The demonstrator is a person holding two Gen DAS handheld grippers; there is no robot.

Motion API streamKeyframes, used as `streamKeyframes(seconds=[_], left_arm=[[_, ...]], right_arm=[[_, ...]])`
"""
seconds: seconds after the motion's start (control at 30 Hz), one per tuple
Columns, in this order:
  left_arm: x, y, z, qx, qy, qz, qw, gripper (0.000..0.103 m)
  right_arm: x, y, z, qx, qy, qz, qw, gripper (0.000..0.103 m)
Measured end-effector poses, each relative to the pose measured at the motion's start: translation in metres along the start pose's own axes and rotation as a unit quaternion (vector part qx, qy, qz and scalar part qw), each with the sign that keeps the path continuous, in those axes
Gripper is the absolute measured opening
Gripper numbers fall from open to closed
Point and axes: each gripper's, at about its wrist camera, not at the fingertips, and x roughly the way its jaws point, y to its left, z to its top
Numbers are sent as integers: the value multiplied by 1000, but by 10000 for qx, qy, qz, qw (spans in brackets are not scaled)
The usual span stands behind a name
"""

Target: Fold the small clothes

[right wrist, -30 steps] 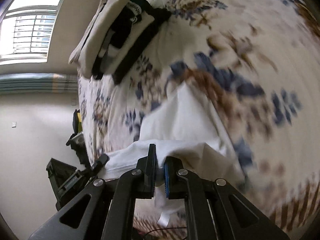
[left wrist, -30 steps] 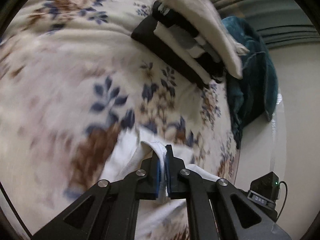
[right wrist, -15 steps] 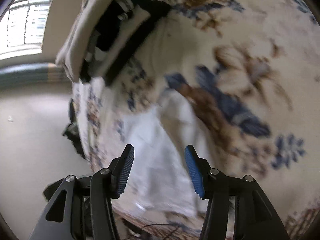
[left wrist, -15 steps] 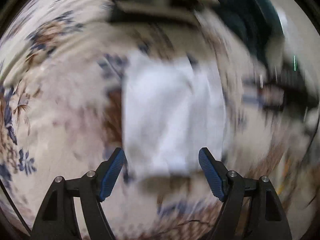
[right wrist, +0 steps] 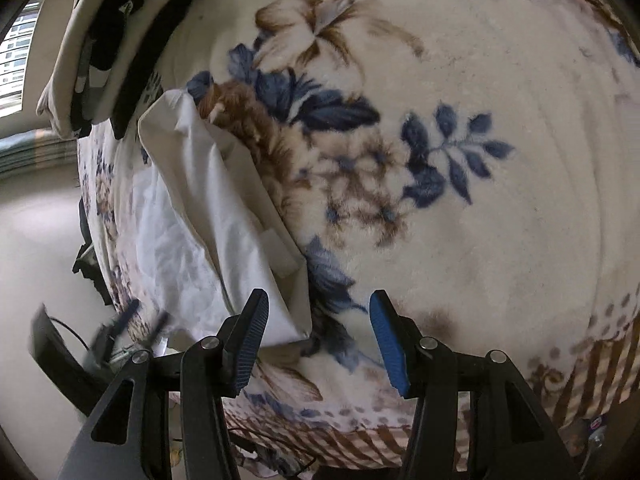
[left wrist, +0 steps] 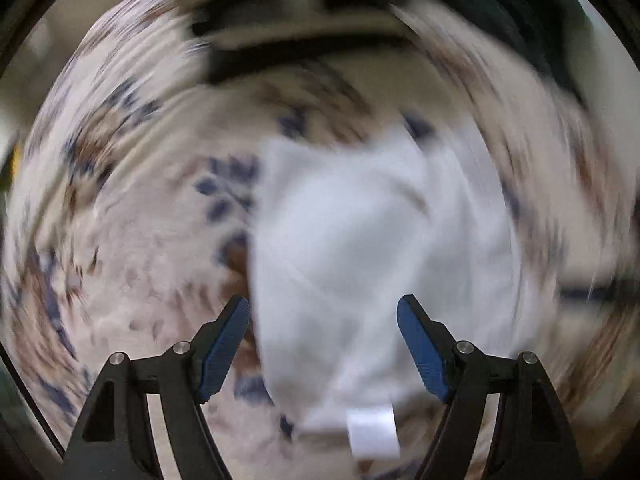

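Left gripper (left wrist: 323, 344): fingers spread wide apart, holding nothing, poised above a white garment (left wrist: 372, 264) lying flat on the floral blanket (left wrist: 132, 240); this view is heavily blurred. A white label tab (left wrist: 372, 432) shows at the garment's near edge. Right gripper (right wrist: 316, 340): fingers likewise apart and empty, over the blanket (right wrist: 480, 160) just beside the garment's (right wrist: 208, 216) folded edge. A stack of folded clothes (right wrist: 108, 44) sits beyond the garment, near the bed's far end.
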Motion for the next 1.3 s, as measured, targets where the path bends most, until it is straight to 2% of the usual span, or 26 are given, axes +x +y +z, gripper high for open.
streamKeyframes(seconds=[0.07, 0.1, 0.13, 0.17, 0.2, 0.27, 0.3, 0.37, 0.43, 0.5, 0.6, 0.8, 0.83, 0.87, 0.9, 0.93, 1.0, 1.03, 1.07, 1.1, 1.17, 1.23, 1.3], left_arm=[[2, 35, 18, -881, -72, -163, 9960, 75], [4, 55, 24, -1310, 5, -280, 9910, 75], [3, 67, 27, -1553, -11, -434, 9869, 75], [-2, 73, 30, -1534, -59, -487, 9869, 75], [-9, 71, 30, -1286, -140, -420, 9907, 75], [-24, 47, 20, -323, -220, 164, 9991, 75], [-27, 32, 9, 186, -151, 362, 9991, 75], [-21, 14, -6, 667, 45, 497, 9965, 75], [-20, -7, -29, 1135, 198, 445, 9923, 75], [-17, -32, -56, 1798, 288, 579, 9816, 75], [-7, -61, -71, 2595, 272, 755, 9624, 75], [19, -101, -72, 3680, -64, 889, 9255, 72], [24, -104, -70, 3823, -76, 846, 9201, 47], [26, -108, -68, 3885, -70, 851, 9175, 10], [27, -106, -63, 3819, -75, 820, 9205, 2], [23, -104, -58, 3675, -78, 653, 9277, 3], [11, -90, -40, 3008, -104, 277, 9532, 3], [6, -77, -28, 2490, -90, 59, 9685, 3], [4, -63, -18, 1979, -58, -126, 9801, 3], [3, -49, -9, 1583, -44, -121, 9873, 3], [1, -27, 2, 1099, -14, -226, 9937, 3], [-4, -17, 5, 1024, 95, -773, 9917, 6], [-10, -26, -4, 1549, 78, -737, 9851, 34]], right_arm=[[-2, 5, 4, -44, -60, 87, 9999, 55], [-3, 9, 6, -63, -75, 107, 9999, 55], [-3, 13, 9, -93, -92, 135, 9998, 55], [-3, 17, 11, -128, -107, 167, 9997, 55], [-4, 21, 12, -157, -132, 194, 9996, 55], [-7, 29, 14, -255, -167, 227, 9993, 55], [-7, 32, 15, -289, -184, 228, 9992, 55], [-8, 36, 15, -348, -178, 221, 9990, 55], [-7, 37, 13, -389, -157, 192, 9989, 55], [-5, 36, 9, -432, -81, 151, 9989, 55], [1, 36, 4, -442, -24, 76, 9990, 55], [11, 26, 1, -332, 64, -6, 9994, 55], [12, 24, 1, -310, 73, -13, 9995, 55], [13, 22, 2, -281, 80, -38, 9996, 55], [14, 19, 2, -247, 84, -59, 9996, 55], [14, 18, 3, -210, 86, -58, 9997, 55], [14, 14, 4, -124, 84, -49, 9999, 55], [14, 13, 4, -103, 75, -36, 9999, 55], [12, 11, 4, -98, 66, -26, 9999, 55], [11, 11, 4, -102, 51, -8, 9999, 55], [10, 13, 5, -119, 36, 46, 9999, 55], [8, 16, 6, -163, 22, 93, 9998, 55], [7, 18, 7, -203, 21, 115, 9997, 55]])
